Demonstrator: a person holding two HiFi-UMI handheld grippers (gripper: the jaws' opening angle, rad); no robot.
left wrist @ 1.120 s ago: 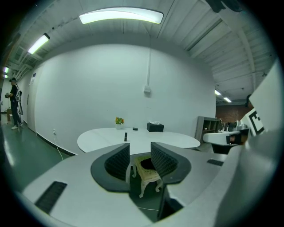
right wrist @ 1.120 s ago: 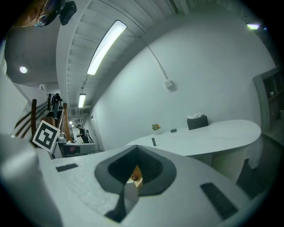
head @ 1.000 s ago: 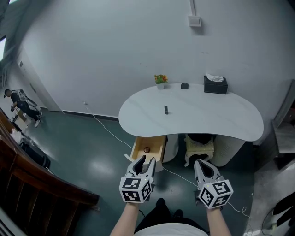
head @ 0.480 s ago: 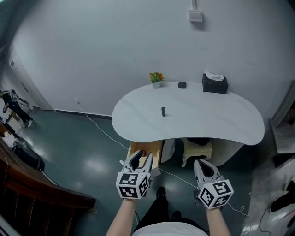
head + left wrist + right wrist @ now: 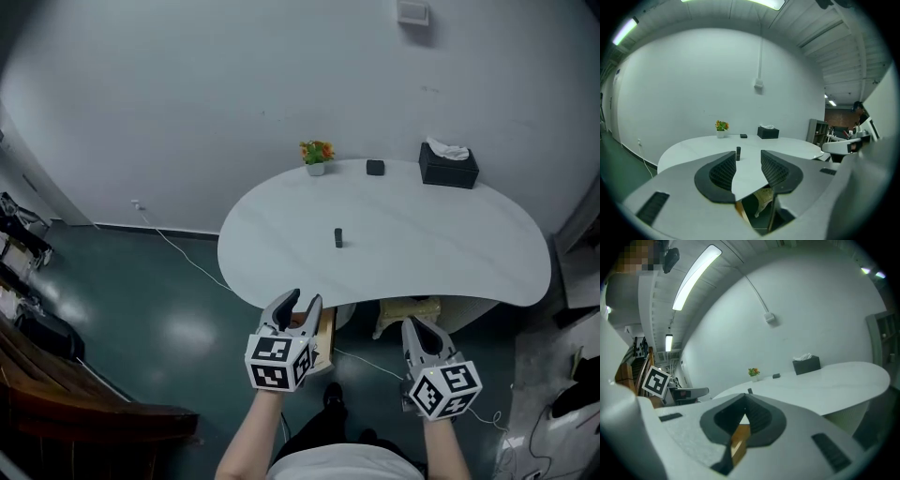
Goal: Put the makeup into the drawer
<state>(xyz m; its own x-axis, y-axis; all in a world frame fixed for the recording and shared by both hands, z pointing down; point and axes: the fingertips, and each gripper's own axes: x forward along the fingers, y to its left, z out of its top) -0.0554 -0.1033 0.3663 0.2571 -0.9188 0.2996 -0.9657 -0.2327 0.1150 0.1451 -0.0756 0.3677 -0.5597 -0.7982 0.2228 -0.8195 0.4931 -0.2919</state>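
Nearest the viewer, the left gripper [image 5: 305,300] is held off the near edge of the table [image 5: 281,220]; its jaws are opening and nothing lies between them, the tabletop showing through the gap in the left gripper view [image 5: 747,157]. To its right, the right gripper [image 5: 415,325] has its jaws closed tip to tip on nothing, as the right gripper view [image 5: 742,401] confirms. Just beyond and below the left gripper, the drawer [image 5: 326,330] projects from under the table's near edge as a strip of pale wood; it is pulled out, but its interior is not visible. A pale stool [image 5: 410,309] stands under the table to the right of the drawer. The makeup [image 5: 338,237] is a small dark upright piece standing alone near the middle of the tabletop, well apart from both grippers and from everything else. Judged by its form, it is light and rigid with a smooth hard casing, so it is likely to slip in the pads and to topple if nudged; hold is best taken across its narrow body at mid-height, with the jaws squared to its sides. Along the far edge stand, from left to right, a small potted plant [image 5: 317,156], a small flat dark object [image 5: 375,167] whose kind cannot be told, and a black tissue box [image 5: 448,165]. No brand, label or writing is legible; the grippers' cubes carry only square black-and-white markers.
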